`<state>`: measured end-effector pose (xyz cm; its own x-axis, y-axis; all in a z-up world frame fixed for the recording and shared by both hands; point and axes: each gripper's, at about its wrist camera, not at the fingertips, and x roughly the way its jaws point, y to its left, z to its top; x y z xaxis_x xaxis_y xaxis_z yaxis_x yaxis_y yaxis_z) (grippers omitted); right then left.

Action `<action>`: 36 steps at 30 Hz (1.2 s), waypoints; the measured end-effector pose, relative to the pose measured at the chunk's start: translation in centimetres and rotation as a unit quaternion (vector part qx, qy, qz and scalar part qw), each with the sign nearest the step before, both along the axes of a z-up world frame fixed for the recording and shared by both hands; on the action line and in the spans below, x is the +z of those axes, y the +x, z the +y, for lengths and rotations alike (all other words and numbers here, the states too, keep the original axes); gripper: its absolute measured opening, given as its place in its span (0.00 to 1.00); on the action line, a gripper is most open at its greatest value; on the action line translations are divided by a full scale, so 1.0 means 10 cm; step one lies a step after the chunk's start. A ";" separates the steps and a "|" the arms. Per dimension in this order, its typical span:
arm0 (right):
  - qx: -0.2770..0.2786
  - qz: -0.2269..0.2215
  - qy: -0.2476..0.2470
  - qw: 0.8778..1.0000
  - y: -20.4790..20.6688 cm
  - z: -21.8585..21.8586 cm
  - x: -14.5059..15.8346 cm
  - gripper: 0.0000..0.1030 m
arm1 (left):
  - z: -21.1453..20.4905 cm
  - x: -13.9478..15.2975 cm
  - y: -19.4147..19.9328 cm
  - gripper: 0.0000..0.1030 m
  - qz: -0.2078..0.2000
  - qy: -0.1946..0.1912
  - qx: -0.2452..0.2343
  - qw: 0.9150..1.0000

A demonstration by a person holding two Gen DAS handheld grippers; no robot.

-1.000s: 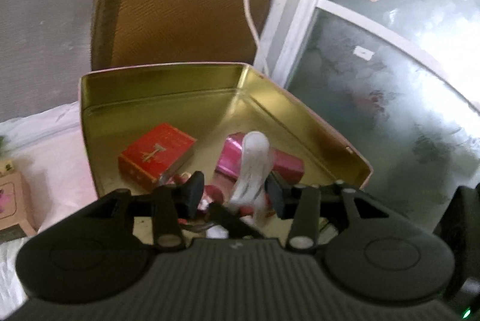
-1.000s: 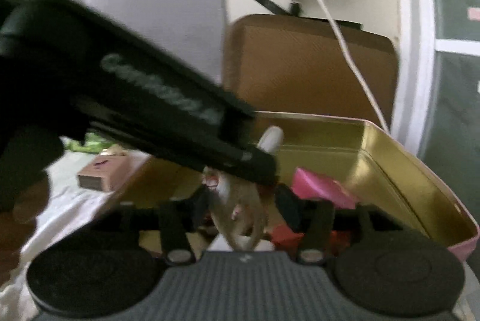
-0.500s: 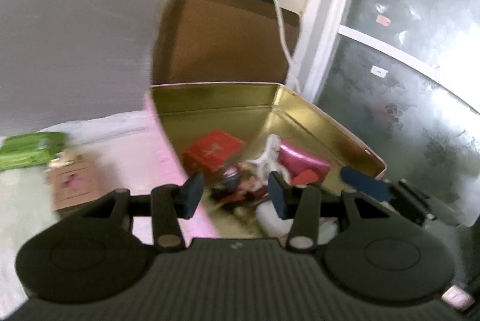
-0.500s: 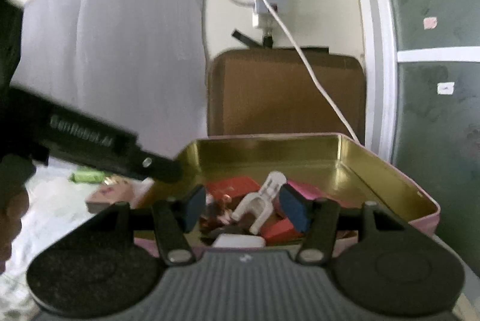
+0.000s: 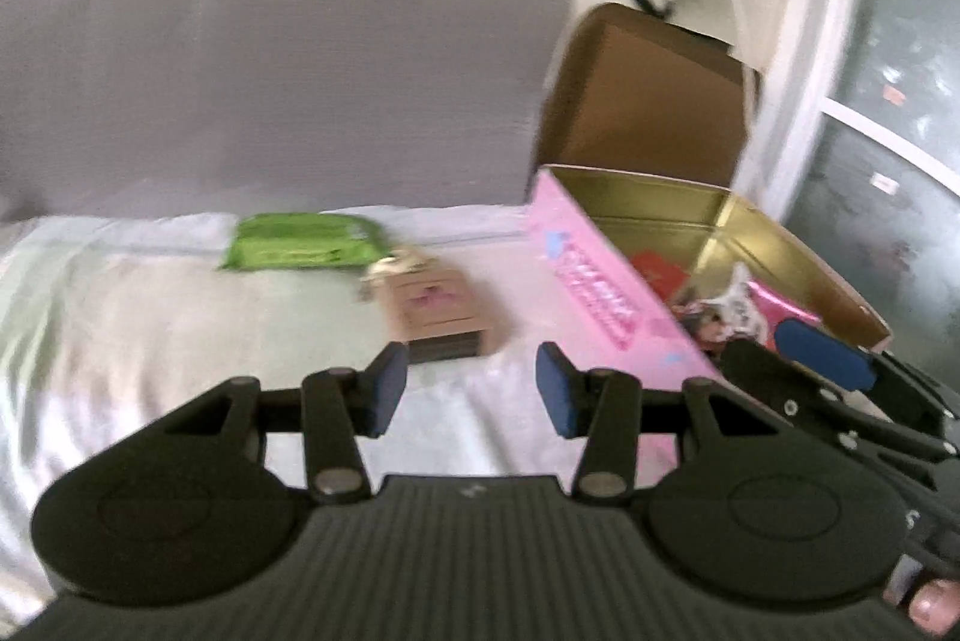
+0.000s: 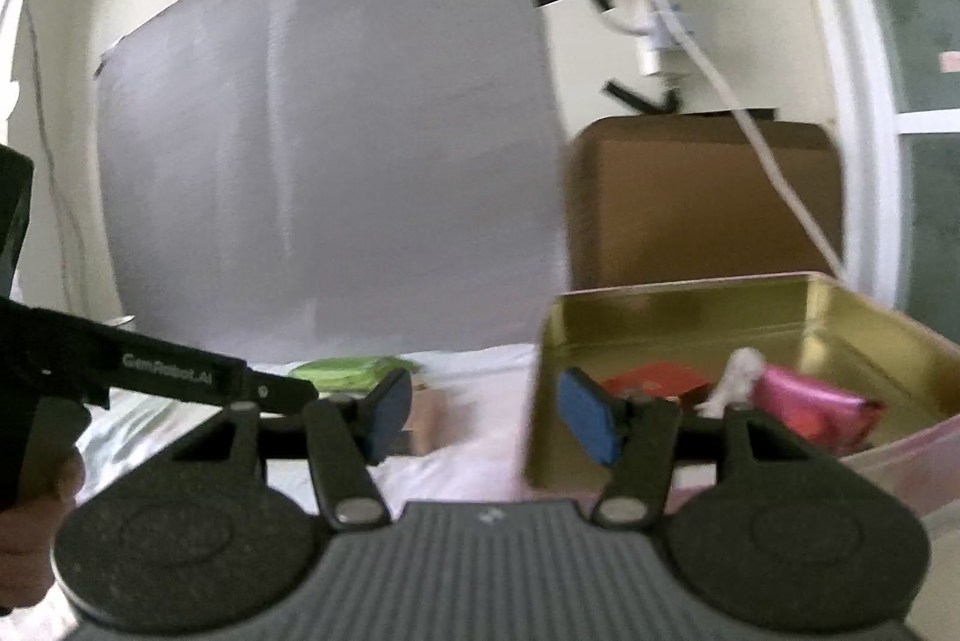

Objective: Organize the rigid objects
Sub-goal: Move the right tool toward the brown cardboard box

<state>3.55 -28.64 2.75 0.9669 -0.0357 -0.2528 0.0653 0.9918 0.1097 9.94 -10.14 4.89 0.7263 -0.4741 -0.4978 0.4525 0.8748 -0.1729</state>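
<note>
The left tool (image 5: 462, 389) hangs above a white cloth (image 5: 150, 341) that covers the surface. Its two blue pads stand apart and nothing is between them, so it is released and empty. Just beyond its pads lies a small brown card box (image 5: 441, 308) with a pink picture on top. Farther back, near the grey backdrop (image 5: 270, 29), lies a flat green packet (image 5: 300, 240).

The right tool (image 6: 486, 416) is also released; its pads are apart with only air between them. It points at the left wall of the tin (image 6: 840, 296).

The tin is pink outside and gold inside, open at the top, and it stands at the right part of the surface, touching the cloth. Inside it lie a red box (image 6: 654, 378), a shiny pink packet (image 6: 810, 401) and a white plastic piece (image 6: 735, 380) that leans between them. Some small dark things also lie there, but they are too blurred to tell.

Behind the tin stands a brown cardboard box (image 6: 702, 197). A white cable (image 6: 774, 161) hangs down in front of it from the wall.

In the left wrist view the right tool (image 5: 822, 359) shows at the right edge, close over the near corner of the tin (image 5: 600, 293).
</note>
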 end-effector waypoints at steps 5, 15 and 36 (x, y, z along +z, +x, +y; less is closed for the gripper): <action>0.024 0.017 0.005 1.000 0.11 0.26 -0.09 0.54 | 0.25 -0.11 0.08 0.51 0.001 0.008 0.036 0.999; 0.011 0.018 -0.019 1.000 0.09 0.56 -0.31 0.54 | 0.44 -0.39 0.13 0.51 0.005 0.007 0.059 0.998; -0.008 0.049 -0.061 0.997 0.13 0.72 -0.46 0.81 | 0.55 -0.58 0.00 0.56 -0.049 0.017 0.073 0.996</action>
